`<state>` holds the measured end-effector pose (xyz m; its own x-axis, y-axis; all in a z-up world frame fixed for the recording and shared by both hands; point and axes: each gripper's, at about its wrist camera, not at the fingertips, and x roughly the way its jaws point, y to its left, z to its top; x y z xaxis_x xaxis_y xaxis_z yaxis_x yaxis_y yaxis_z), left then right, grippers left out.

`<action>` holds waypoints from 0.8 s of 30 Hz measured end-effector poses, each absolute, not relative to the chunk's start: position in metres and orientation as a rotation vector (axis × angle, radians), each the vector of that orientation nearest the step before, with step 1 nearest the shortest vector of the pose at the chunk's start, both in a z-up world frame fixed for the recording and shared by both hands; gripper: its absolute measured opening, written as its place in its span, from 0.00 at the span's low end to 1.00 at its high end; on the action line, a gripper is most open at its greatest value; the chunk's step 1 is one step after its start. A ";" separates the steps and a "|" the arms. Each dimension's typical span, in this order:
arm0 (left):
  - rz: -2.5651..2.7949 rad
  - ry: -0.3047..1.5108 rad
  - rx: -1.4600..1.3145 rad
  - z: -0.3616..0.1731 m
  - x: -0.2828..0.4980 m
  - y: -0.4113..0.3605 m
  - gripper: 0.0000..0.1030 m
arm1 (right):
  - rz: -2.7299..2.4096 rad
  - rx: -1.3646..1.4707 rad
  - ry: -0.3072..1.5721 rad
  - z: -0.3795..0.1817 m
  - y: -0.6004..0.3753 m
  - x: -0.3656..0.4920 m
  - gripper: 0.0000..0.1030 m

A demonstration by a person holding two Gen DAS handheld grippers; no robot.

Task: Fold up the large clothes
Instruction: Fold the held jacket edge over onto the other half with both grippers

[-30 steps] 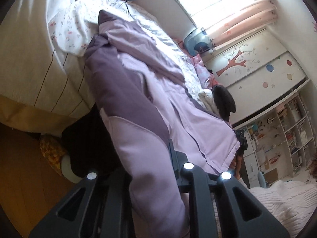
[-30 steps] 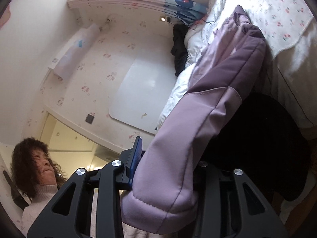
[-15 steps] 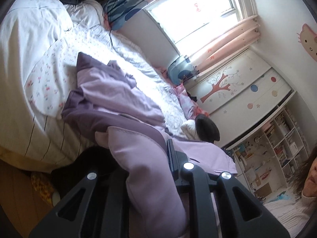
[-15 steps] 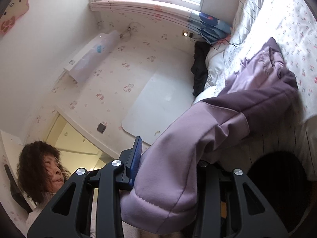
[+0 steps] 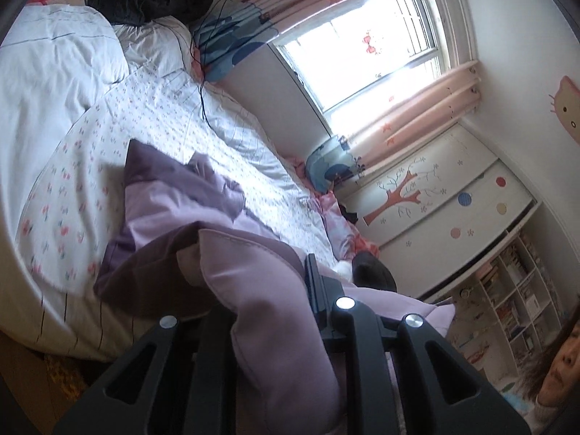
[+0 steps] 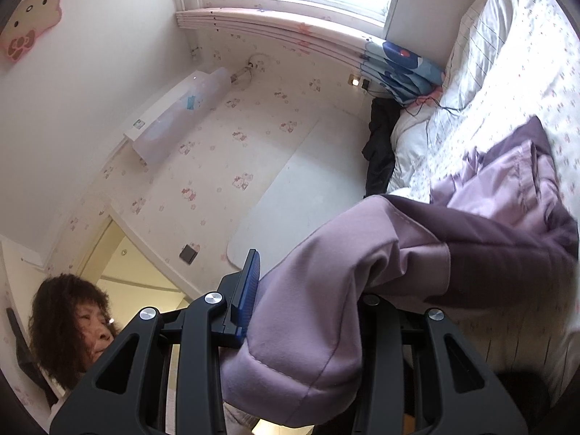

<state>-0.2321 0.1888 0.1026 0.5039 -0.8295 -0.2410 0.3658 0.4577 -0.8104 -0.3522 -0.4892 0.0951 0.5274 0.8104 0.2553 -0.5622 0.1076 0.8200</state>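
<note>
The left gripper pinches a padded fold of a lilac-and-purple jacket, its jaws pressed against the fabric on both sides. In this left wrist view the rest of the jacket lies crumpled on the bed, on a floral cover, with a white pillow beyond and a window at the far side.

The right gripper likewise clamps a thick lilac section of the jacket, a blue pad visible on one finger. Seen from the right wrist, the garment stretches from the jaws across to the bed, where its darker purple part rests. A woman's face appears at lower left.
</note>
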 end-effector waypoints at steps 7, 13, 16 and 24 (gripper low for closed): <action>-0.747 0.701 -0.818 0.101 -0.167 0.179 0.16 | 0.945 1.085 0.297 0.108 -0.498 -0.277 0.34; -0.691 0.724 -0.861 0.092 -0.104 0.174 0.16 | 0.876 1.124 0.320 0.107 -0.503 -0.208 0.34; -0.665 0.733 -0.871 0.085 -0.077 0.170 0.16 | 0.838 1.131 0.341 0.104 -0.504 -0.175 0.34; -0.545 0.812 -0.896 0.034 -0.015 0.158 0.16 | 0.669 1.188 0.476 0.053 -0.502 -0.083 0.34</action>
